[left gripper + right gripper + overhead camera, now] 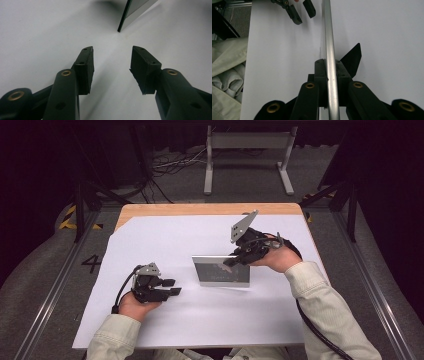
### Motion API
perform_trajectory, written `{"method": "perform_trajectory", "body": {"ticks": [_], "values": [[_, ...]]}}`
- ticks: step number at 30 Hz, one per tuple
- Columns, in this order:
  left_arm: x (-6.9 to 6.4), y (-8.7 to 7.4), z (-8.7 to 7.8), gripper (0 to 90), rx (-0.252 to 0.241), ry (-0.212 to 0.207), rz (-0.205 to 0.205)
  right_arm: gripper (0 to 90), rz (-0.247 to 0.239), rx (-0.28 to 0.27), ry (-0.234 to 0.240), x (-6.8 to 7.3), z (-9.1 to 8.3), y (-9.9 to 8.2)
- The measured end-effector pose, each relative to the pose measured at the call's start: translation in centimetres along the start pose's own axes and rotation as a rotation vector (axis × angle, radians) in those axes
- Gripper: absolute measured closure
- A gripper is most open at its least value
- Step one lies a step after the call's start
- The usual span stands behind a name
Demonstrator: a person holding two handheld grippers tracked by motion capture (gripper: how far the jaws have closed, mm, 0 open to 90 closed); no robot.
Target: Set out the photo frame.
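The right hand-held gripper (329,75) is clamping the upright picture frame (220,271) by its thin top edge, risking it pivoting or slipping onto the tabletop (165,240), while the left hand-held gripper (172,287) is hovering released nearby.

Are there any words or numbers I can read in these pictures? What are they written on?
"4": a dark number on the floor, left of the table.
Faint marks on the dark front of the silver frame that the right hand-held gripper clamps by its top edge: too small and blurred to read.
The white sheet and the open left hand-held gripper carry no writing that I can see.
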State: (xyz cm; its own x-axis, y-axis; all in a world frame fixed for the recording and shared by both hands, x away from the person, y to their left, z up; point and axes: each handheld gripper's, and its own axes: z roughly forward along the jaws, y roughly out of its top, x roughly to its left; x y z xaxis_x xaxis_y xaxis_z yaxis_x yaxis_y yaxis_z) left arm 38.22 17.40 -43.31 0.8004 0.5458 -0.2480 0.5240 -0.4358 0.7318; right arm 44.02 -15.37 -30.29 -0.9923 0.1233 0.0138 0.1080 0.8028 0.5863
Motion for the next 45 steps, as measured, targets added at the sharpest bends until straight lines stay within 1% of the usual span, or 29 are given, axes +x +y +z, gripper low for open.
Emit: {"method": "perform_trajectory", "body": {"ticks": [3,7,9,15,16,17,23,26,30,32,33,34,35,38,40,43,45], "values": [[0.0,0.0,0.1,54.0,0.004,-0.005,-0.001,84.0,-0.003,0.000,-0.009,-0.1,0.0,0.0],[0.0,0.0,0.1,54.0,0.006,-0.003,0.002,82.5,-0.035,0.013,-0.033,0.0,-0.1,-0.1],[-0.1,0.0,0.1,54.0,0.005,-0.003,-0.001,81.5,-0.049,0.026,-0.052,-0.1,-0.1,-0.1],[0.0,0.0,0.1,53.8,0.004,-0.006,0.000,79.2,-0.060,0.030,-0.069,-0.5,-0.2,-0.4],[0.0,0.0,0.2,53.8,0.006,-0.007,0.002,77.9,-0.065,0.031,-0.083,-0.8,-0.2,-0.6],[0.0,0.0,0.2,53.8,0.006,-0.007,0.002,77.4,-0.065,0.031,-0.086,-0.9,-0.2,-0.7],[0.0,0.1,0.3,53.5,0.007,-0.008,0.001,76.0,-0.037,0.007,-0.091,-1.4,-0.5,-1.5],[0.0,0.1,0.3,53.5,0.009,-0.011,0.006,75.8,-0.035,-0.010,-0.094,-1.4,-0.5,-1.7],[0.0,0.2,0.3,53.4,0.009,-0.010,0.005,74.6,-0.036,-0.014,-0.108,-1.4,-0.5,-1.8],[0.0,0.2,0.3,53.4,0.008,-0.010,0.004,73.7,-0.027,-0.016,-0.117,-1.4,-0.5,-1.8],[0.0,0.2,0.3,53.3,0.008,-0.010,0.004,71.5,-0.024,-0.021,-0.120,-1.4,-0.6,-1.9],[0.0,0.1,0.3,53.3,0.008,-0.010,0.002,71.5,-0.024,-0.021,-0.120,-1.4,-0.6,-1.9],[0.0,0.1,0.3,53.2,0.008,-0.012,-0.006,65.7,-0.001,-0.041,-0.122,-1.5,-0.8,-2.2],[0.0,0.1,0.4,53.1,0.008,-0.011,-0.002,62.9,0.021,-0.056,-0.124,-1.5,-0.9,-2.3],[0.0,0.1,0.4,53.0,0.009,-0.011,-0.001,57.7,0.029,-0.069,-0.131,-1.4,-1.0,-2.5],[0.0,0.2,0.4,52.8,0.010,-0.011,-0.001,52.3,0.037,-0.091,-0.141,-1.3,-1.3,-2.6],[0.0,0.2,0.5,52.7,0.010,-0.013,0.000,49.1,0.057,-0.108,-0.145,-1.3,-1.7,-2.7]]}}
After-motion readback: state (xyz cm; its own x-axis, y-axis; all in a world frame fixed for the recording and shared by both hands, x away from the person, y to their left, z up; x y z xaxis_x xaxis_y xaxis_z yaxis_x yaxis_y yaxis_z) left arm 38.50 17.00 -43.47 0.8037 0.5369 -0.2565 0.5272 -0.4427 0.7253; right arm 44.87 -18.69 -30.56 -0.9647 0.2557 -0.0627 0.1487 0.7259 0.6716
